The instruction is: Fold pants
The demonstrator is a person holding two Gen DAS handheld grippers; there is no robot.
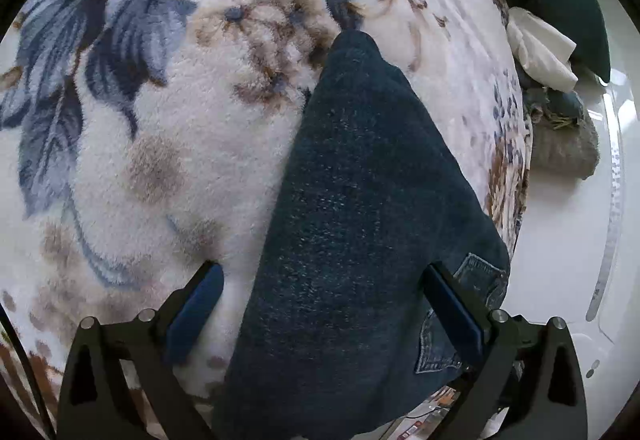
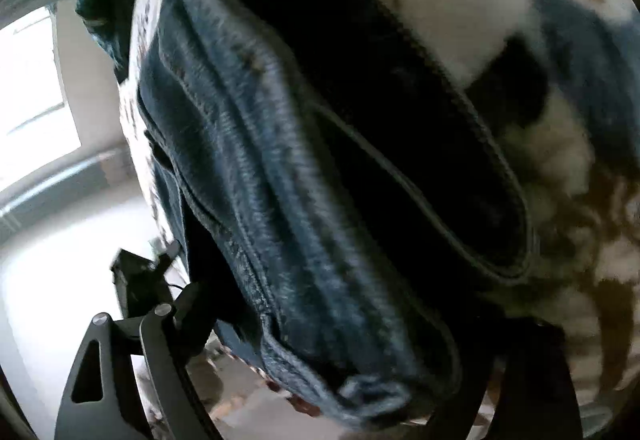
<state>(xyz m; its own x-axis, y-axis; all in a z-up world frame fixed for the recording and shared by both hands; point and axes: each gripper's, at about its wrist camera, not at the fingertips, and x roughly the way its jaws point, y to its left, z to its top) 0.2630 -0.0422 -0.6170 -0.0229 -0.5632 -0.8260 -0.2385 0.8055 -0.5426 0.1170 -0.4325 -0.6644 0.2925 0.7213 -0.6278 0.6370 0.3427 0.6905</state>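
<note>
Folding looks to be under way, with the dark blue jeans [image 1: 360, 200] lying on a fluffy floral blanket [image 1: 160, 140] that seems to cover a bed. In the left wrist view the denim runs as a long narrowing band from the bottom centre toward the upper middle of the frame, a stitched back pocket [image 1: 452, 328] showing at lower right, close to the blanket's edge. The left tool [image 1: 324, 308] is spread wide and grasps nothing; its left finger sits over bare blanket and its right one over the pocket side, so it straddles the denim.

The right wrist view is blurred, filled with seams and a thick hem or waistband of the jeans [image 2: 300, 180] right up against the lens. Only the left finger of the right tool [image 2: 320, 392] shows at lower left; the cloth hides the rest, so I cannot tell whether it grips.

My guess is that the legs are already laid together, and the next move calls for pinching the near end and carrying it toward the far end, keeping the edges square.

At the right edge, folded white cloth [image 1: 540, 52] and a grey towel [image 1: 564, 152] wait.
</note>
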